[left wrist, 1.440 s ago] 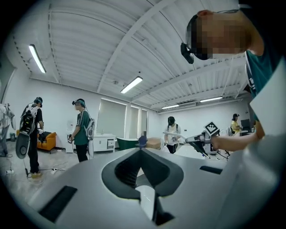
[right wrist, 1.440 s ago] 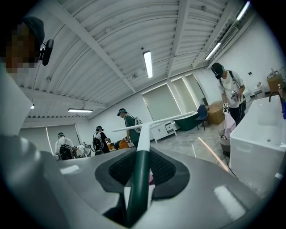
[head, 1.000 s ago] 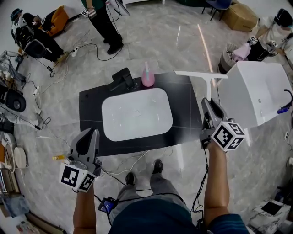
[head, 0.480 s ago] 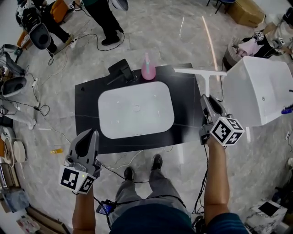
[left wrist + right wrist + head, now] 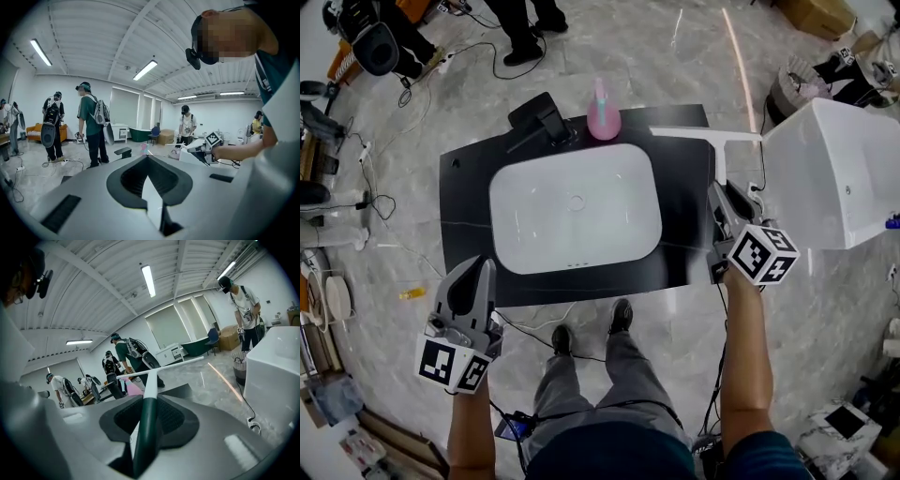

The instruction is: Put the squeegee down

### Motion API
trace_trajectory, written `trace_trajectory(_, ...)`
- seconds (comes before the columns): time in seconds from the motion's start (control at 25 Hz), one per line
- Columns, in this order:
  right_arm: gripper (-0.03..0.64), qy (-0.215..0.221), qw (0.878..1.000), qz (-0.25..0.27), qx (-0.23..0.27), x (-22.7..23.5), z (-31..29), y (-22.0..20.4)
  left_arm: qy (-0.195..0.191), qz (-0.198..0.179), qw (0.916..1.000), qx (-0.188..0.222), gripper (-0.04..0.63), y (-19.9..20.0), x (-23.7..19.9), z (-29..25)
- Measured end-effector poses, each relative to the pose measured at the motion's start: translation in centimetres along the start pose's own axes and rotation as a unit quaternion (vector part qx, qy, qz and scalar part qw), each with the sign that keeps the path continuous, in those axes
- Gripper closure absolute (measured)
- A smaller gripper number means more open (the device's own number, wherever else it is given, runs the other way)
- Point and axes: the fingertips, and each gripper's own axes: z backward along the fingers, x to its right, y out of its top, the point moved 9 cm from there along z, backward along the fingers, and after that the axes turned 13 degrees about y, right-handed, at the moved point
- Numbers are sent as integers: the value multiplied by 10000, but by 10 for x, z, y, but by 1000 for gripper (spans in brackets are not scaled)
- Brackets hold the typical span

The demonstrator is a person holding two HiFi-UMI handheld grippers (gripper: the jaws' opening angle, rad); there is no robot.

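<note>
Compared with a second ago, both your claws sit lower and the view has closed in on the white basin (image 5: 609, 216), which now fills more of the head view. Your right claw (image 5: 721, 192) still hangs just to the right of the basin and keeps its grip on the squeegee (image 5: 720, 155). The jaws are clamped on the dark green part of the handle. The white handle runs away from you past the basin's right side. Its long blade lies crosswise beyond the basin's far right corner, much as before. Whether the blade touches the black tabletop (image 5: 469, 187) I cannot tell.

Your left claw (image 5: 478, 267) has dropped too. It is near the basin's near left corner, off the tabletop's front edge, with its jaws together and nothing between them.

Counted:
- one squeegee
- one basin
- one tabletop
- one pink bottle (image 5: 603, 117), just behind the basin
- one black faucet (image 5: 542, 117), behind the basin's far left part
- one white tub (image 5: 834, 178), well right of the basin
- two claws
</note>
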Motion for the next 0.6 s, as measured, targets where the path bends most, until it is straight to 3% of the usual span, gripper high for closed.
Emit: trace_trajectory(0.6,514,-75,9988,-49,-491,37,-38,-45,96,303,9988,-372,592,-51,-2,-23)
